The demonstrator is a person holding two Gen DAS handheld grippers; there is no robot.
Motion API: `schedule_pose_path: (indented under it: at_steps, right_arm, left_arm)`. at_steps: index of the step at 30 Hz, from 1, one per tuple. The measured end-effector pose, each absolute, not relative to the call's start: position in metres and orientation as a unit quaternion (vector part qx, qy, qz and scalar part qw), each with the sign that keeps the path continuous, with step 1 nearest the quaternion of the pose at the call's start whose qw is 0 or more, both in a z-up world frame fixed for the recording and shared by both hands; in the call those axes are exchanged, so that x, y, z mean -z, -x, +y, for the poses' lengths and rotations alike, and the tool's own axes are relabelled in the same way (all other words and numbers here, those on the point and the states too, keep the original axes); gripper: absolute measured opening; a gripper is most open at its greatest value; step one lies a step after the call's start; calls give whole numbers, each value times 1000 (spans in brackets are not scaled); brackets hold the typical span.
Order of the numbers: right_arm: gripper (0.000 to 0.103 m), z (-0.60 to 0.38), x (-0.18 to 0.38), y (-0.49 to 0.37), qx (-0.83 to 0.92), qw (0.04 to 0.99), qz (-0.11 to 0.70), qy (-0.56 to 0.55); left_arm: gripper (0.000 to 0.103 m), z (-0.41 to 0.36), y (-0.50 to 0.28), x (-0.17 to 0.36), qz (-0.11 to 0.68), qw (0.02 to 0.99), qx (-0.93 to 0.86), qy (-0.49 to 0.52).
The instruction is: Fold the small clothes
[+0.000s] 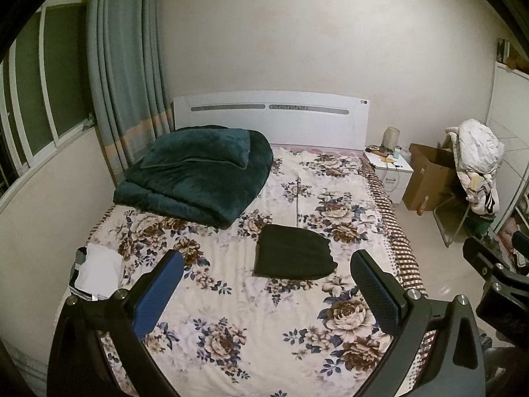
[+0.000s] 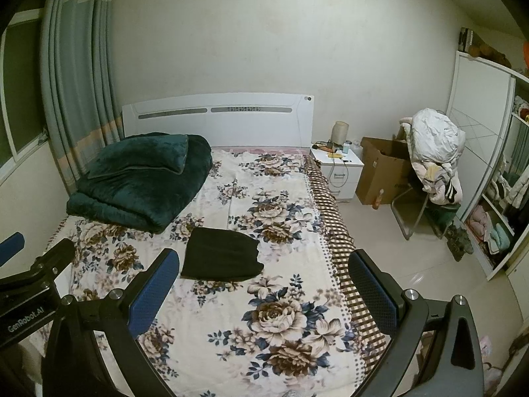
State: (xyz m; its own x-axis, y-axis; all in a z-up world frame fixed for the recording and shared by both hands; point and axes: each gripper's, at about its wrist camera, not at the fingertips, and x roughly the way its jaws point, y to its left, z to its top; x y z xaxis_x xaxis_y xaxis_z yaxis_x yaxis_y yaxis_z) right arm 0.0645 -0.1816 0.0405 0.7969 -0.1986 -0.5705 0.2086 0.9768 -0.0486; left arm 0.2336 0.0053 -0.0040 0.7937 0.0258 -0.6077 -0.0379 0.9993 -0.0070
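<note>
Left gripper (image 1: 266, 284): hovering above the foot end of the bed, fingers (image 1: 158, 292) spread wide, gripping nothing.
Right gripper (image 2: 264, 286): hanging over the bed's right edge, blue-padded fingers (image 2: 153, 292) standing far apart, carrying nothing.
Black garment (image 1: 294, 253): lying folded into a neat, roughly square shape on the floral sheet, sitting mid-bed, nearer the right edge than the left, well apart from both grippers.
White garment (image 1: 99, 273): resting folded near the left edge of the bed, partly hiding behind the left gripper's frame; grey trim showing at one corner.
Bed (image 1: 231, 357): wearing a floral sheet, with a checked under-sheet peeking out along the right edge.
Green quilt (image 1: 198, 185): sitting folded at the head-left corner, a matching pillow lying on top.
Headboard (image 1: 271, 115): standing white against the wall.
Nightstand (image 2: 337, 165): standing just beside the head-right corner, carrying small clutter too small for telling apart.
Cardboard box (image 2: 380, 172): sitting on the floor beside the nightstand.
Chair (image 2: 429, 172): standing by the box, piled with pale clothing.
</note>
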Motion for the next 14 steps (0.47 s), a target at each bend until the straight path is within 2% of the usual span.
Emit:
schedule_pose_path:
  at_steps: [14]
  right_arm:
    - [103,-178,-39,-59,111,948,299,-10]
  left_arm:
    - [103,4,-231,2,313,950,-20,9]
